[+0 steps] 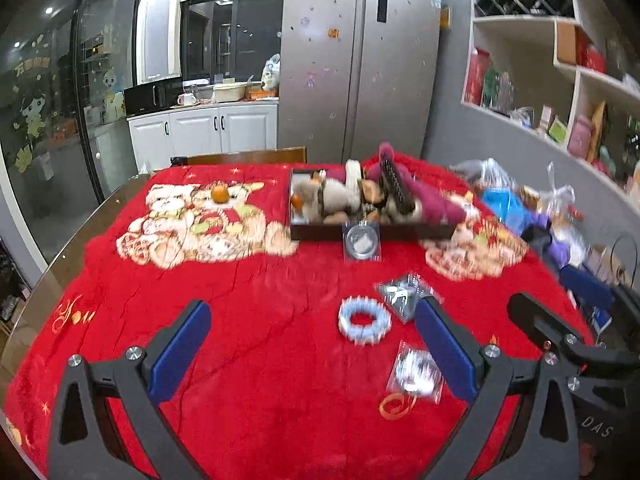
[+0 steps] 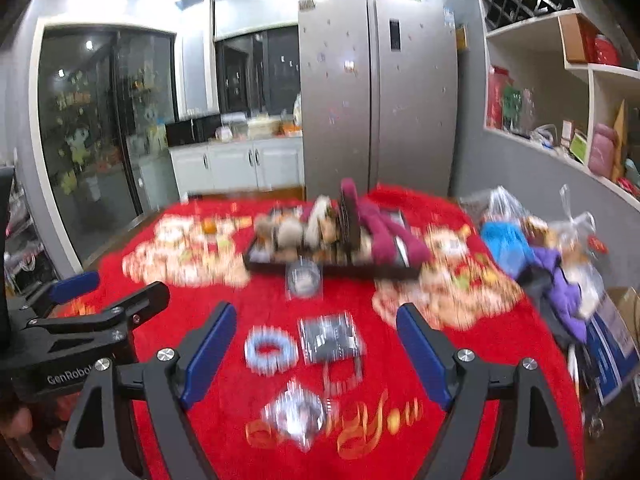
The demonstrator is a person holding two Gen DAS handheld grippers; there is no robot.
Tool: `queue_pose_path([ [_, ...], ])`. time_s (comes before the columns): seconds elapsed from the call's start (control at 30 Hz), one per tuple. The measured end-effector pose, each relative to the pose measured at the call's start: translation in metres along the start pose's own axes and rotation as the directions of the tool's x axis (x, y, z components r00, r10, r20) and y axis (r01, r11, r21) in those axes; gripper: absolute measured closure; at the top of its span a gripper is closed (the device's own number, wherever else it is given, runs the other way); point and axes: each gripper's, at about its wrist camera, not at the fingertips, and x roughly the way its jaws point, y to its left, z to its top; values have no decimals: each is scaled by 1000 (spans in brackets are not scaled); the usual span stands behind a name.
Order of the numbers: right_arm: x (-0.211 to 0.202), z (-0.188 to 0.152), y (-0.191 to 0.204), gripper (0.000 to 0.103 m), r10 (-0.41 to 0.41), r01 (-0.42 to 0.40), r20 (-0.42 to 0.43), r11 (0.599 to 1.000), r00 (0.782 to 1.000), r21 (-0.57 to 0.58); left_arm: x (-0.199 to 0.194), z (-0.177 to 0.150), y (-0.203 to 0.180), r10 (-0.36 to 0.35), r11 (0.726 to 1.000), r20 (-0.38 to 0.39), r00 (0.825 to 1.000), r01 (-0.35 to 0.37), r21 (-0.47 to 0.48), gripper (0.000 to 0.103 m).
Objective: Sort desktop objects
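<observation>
both the left hand-held gripper (image 1: 312, 354) and the right hand-held gripper (image 2: 316, 354) hang released and empty over the red-clothed bench (image 1: 248, 360), a blue ring (image 1: 363, 320) and clear packets (image 1: 416, 372) just ahead, the full tray (image 1: 360, 232) beyond.

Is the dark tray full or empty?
Full. The dark tray is piled with plush toys and a maroon cloth.
</observation>
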Motion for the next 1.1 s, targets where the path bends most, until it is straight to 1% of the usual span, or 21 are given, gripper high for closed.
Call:
queue_pose_path([
  [0.07,-4,-10,4,19,-20,20,-10,1000,1000,-20,-5,-6,-2,23,1000,7,1000,-23,15,0],
  [0.13,-10,-16,7,19,-18,18,-13,1000,1000,-18,-10,-8,-3,31,999,10,999,-31,17,0],
  [0.23,-13,-19,7,19,-23,23,-19,1000,1000,-9,-18,-7,0,5,1000,17,1000,-5,-6,0],
  [0.37,-18,-19,0,19,-26,26,4,999,1000,25,-22,-4,2,-16,1000,24,1000,17,-17,0],
  [0.43,-17,-20,-1,19,-20,20,1,999,1000,36,-22,-3,0,-6,1000,25,1000,6,-10,0],
  [0.57,-14,-21,0,19,-33,34,-16,999,999,24,-20,-2,-1,9,1000,28,1000,-9,7,0],
  [0.8,-11,-20,-1,19,-29,29,-22,999,999,17,-14,-1,6,23,1000,17,1000,-22,-9,0],
  [1.1,-7,-19,-12,19,-57,58,-35,998,998,34,-12,1,14,19,999,20,1000,-18,-29,0],
])
